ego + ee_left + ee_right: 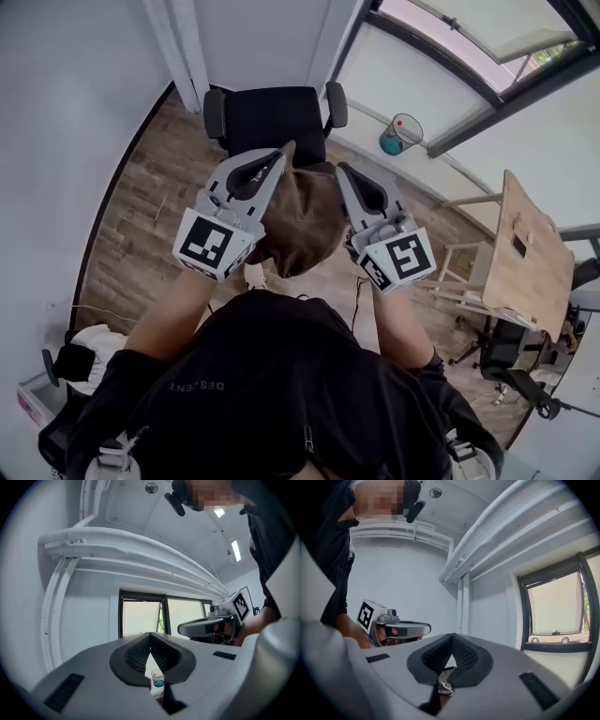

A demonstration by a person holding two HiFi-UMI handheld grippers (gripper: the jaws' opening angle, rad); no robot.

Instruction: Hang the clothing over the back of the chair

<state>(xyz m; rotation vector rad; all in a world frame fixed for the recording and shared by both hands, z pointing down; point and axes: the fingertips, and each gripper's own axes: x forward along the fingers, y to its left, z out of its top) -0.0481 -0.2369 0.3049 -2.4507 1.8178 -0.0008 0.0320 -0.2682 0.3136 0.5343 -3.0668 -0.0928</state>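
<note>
Both forearms reach forward side by side, holding the left gripper (279,156) and the right gripper (343,172) level, with their tips angled toward each other. Each is clenched on a top corner of the brown clothing (305,225). Its held edge runs left to right between the tips. The rest hangs down, bunched, just on the near side of the black chair (277,117).

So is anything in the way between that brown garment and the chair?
Nothing visible is. The brown clothing, pinched at its top by the left gripper and right gripper, hangs directly in front of the black chair, with no object between them.
</note>
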